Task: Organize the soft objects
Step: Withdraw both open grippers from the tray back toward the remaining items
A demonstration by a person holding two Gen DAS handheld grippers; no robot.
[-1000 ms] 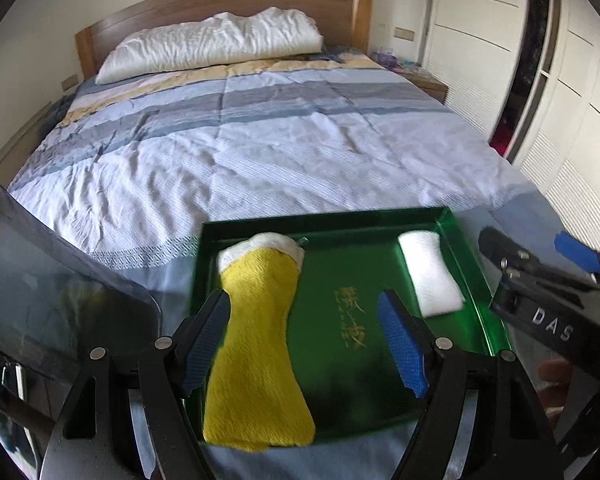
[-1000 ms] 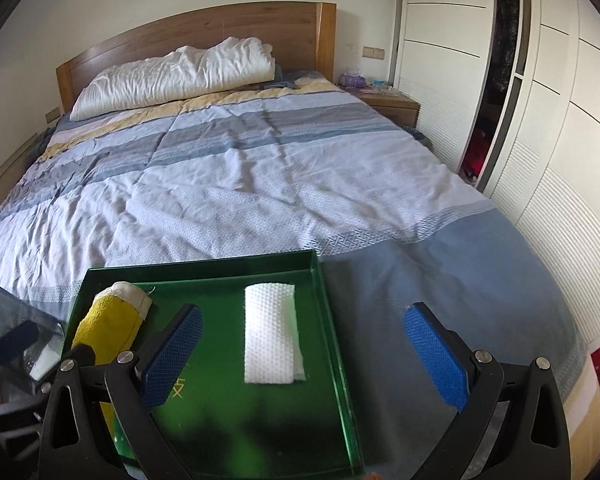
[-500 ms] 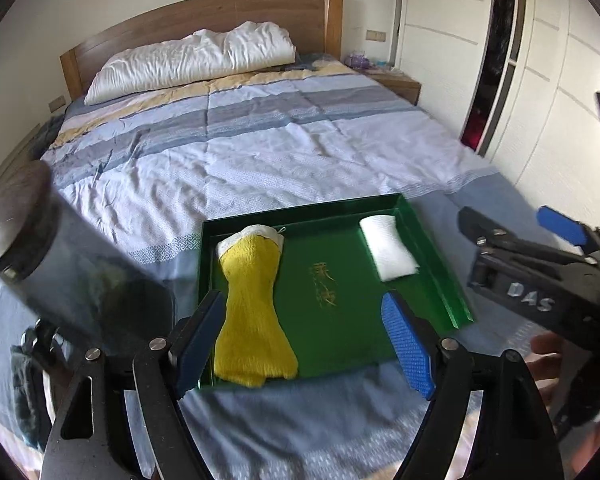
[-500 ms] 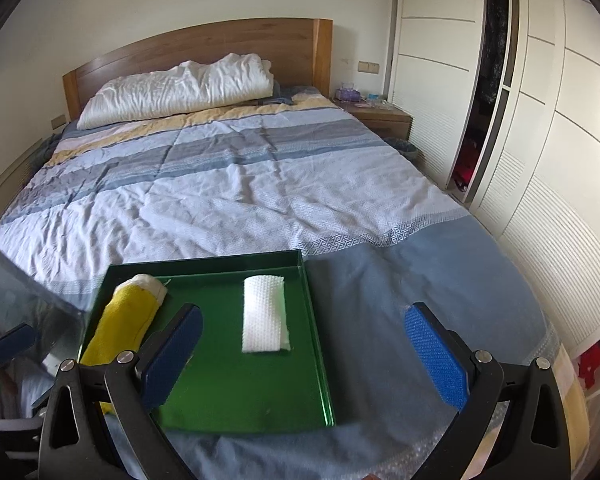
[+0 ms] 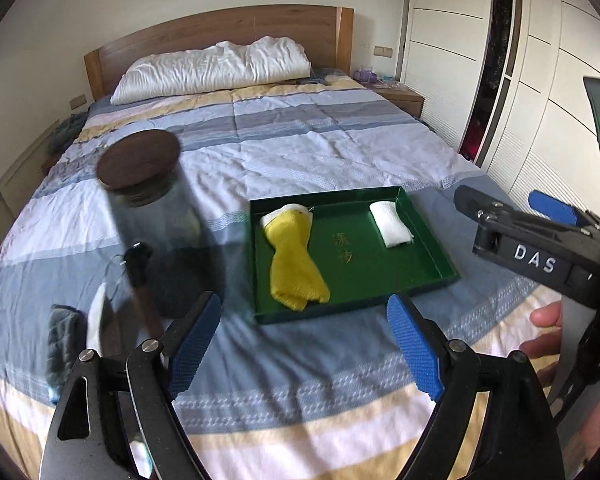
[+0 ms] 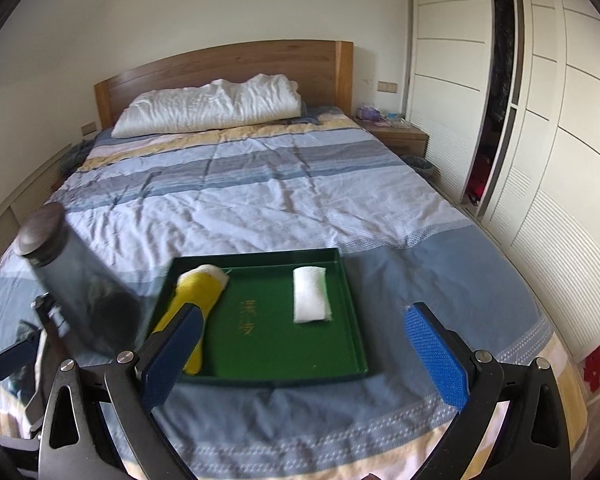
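Lying inside the shallow dark-green rectangular tray (image 5: pixel 432 240) on the striped blue-and-white bed quilt (image 5: pixel 300 152) are two soft items: a yellow knitted cloth with a white cuff (image 5: pixel 294 258) along the tray's nine-o'clock side, and a small folded white towel (image 5: pixel 391 224) toward its two-o'clock corner, well apart from each other. The left gripper (image 5: pixel 306 346) hovers at the tray's six-o'clock edge, blue pads spread wide and holding nothing. The right gripper (image 6: pixel 306 356) is likewise released and empty, hanging above the near rim.

Both cloths look light, limp and easily crushed, so they would likely sag and unfold if lifted by a corner. A pinch across the bunched middle of the yellow cloth, or across the short width of the white towel (image 6: pixel 310 294), seems the safest hold; neither should slip against the textured pads.

At the tray's nine o'clock stands a tall, dark glass jar with a round brown lid (image 5: pixel 148 208), blurred, beside some grey fabric (image 5: pixel 62 344) near the quilt's edge.
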